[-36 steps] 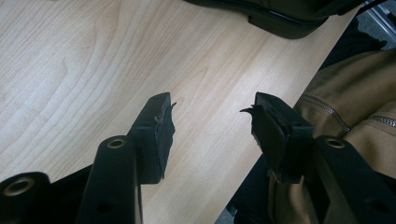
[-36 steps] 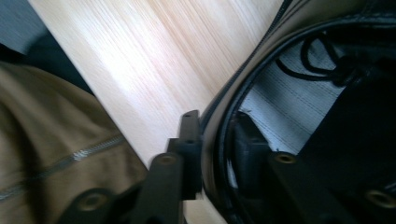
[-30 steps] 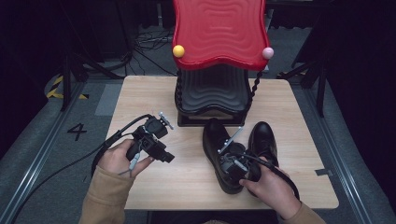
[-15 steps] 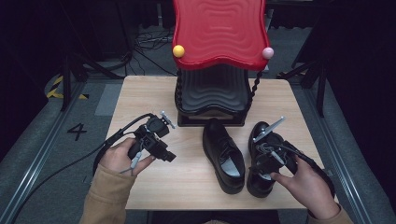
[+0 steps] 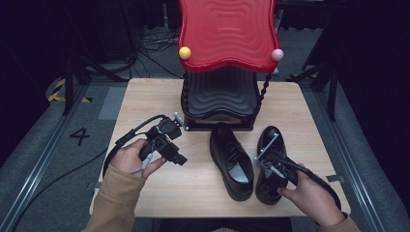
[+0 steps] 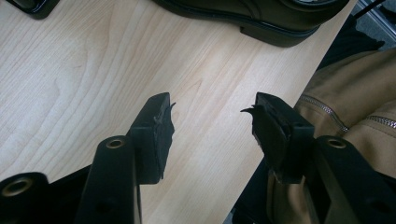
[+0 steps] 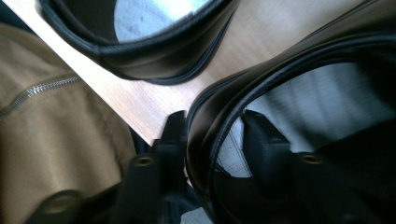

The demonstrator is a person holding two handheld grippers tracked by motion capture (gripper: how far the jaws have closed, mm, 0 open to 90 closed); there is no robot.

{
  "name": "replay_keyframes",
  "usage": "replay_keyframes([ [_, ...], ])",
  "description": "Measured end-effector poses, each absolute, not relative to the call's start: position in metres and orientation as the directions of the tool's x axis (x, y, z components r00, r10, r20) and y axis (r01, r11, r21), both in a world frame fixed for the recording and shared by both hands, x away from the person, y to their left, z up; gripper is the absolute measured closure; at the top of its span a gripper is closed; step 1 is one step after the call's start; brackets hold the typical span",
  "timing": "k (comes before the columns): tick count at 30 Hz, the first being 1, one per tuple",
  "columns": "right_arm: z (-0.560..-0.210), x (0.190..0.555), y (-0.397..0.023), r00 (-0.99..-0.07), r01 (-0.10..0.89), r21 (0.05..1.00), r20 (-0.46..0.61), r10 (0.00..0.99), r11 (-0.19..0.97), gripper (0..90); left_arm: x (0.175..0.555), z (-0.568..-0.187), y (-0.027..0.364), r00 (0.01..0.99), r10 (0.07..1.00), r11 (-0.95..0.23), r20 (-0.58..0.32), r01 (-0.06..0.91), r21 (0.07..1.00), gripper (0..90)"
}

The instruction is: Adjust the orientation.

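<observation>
Both shoes were glossy black leather lace-ups with pale insoles, on the light woodgrain table (image 5: 145, 96). My right gripper (image 5: 273, 178) had just been closing; its jaws straddled the heel wall of the right shoe (image 5: 270, 145), one inside and one outside, clamped on the leather. That shoe sat further right than a second ago, apart from the left shoe (image 5: 232, 159). My left gripper (image 6: 212, 123) hung wide open above bare wood, holding nothing.
</observation>
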State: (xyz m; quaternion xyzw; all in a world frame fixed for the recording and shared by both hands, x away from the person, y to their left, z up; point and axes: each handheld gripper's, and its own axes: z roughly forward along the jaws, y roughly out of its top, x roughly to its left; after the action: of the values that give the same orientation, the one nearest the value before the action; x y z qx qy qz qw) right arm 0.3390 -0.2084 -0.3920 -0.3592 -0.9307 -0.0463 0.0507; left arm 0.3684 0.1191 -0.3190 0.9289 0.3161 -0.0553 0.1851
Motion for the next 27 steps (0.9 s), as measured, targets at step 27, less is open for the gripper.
replay_keyframes([
  [27, -0.353, 0.317, -0.211, -0.86, 0.51, 0.129, 0.094, 0.502, 0.85, 75.0, 0.368, -0.319, 0.121, 0.792, 0.567, -0.728, -0.224, 0.61, 0.313, 48.1],
])
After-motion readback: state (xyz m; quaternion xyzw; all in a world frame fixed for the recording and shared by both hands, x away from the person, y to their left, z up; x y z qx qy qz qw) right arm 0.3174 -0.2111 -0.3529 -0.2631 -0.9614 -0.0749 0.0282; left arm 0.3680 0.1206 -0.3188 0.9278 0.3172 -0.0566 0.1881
